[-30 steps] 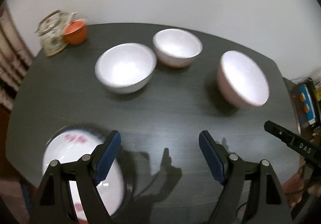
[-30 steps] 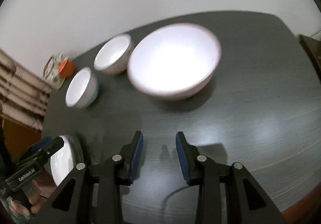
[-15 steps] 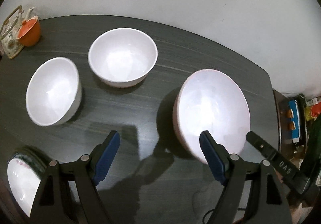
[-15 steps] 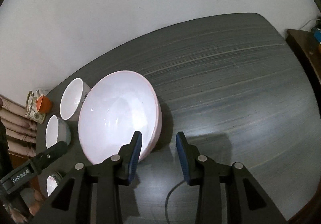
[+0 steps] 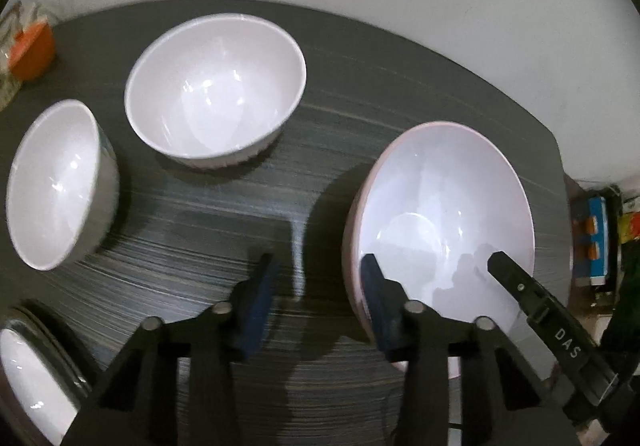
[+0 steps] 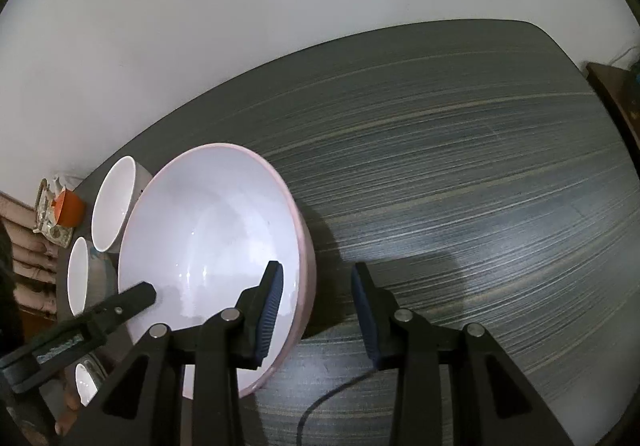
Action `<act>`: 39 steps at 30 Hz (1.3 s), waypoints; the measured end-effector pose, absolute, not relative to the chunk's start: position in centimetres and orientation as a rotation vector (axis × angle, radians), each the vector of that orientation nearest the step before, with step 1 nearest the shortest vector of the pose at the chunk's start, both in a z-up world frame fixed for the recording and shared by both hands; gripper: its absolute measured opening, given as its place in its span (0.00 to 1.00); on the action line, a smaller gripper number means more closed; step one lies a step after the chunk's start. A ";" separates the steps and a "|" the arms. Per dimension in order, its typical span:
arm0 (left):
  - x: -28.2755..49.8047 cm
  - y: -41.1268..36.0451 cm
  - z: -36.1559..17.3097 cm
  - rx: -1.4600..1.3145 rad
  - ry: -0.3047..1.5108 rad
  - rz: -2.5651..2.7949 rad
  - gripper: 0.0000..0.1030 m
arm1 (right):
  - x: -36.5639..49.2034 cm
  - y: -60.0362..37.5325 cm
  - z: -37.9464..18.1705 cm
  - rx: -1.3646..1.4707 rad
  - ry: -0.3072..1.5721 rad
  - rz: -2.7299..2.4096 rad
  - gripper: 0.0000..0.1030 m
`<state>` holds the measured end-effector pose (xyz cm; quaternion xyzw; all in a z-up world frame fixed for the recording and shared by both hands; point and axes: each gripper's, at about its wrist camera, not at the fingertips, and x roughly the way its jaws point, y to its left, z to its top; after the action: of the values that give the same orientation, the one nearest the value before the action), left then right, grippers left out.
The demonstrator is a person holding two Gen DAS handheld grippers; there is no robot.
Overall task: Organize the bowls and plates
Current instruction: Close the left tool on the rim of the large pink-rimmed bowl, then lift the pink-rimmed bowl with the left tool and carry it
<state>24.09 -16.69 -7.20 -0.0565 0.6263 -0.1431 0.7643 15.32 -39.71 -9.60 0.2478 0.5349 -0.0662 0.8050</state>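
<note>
A large pink-rimmed bowl stands on the dark table; it also shows in the right wrist view. My left gripper is open, its right finger at the bowl's left rim, outside. My right gripper is open and straddles the bowl's right rim, its left finger inside the bowl. Two smaller white bowls stand to the left. A plate stack lies at the near left.
An orange cup and a patterned teapot stand at the table's far left corner. A side shelf with boxes is past the table's right edge. A white wall runs behind the table.
Both grippers have moved in on the large bowl. The left gripper's jaws have narrowed and reached its left rim. The right gripper's jaws have widened and come over the right rim.
</note>
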 end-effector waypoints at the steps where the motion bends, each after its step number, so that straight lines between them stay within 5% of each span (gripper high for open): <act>1: 24.1 -16.6 -7.4 -0.134 1.367 -0.314 0.28 | 15.3 -39.7 -9.6 0.533 1.142 -0.139 0.33; 5: 23.5 -17.2 -7.3 -0.136 1.363 -0.384 0.12 | 14.8 -39.5 -9.6 0.559 1.139 -0.107 0.13; 39: 11.9 -5.5 -3.6 -0.064 1.365 -0.354 0.10 | 3.1 -28.4 -6.3 0.569 1.276 -0.032 0.13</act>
<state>11.86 -5.47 -3.61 -0.0294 0.6272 -0.1626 0.7612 3.11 -28.37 -6.28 0.2617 0.5873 -0.0148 0.7657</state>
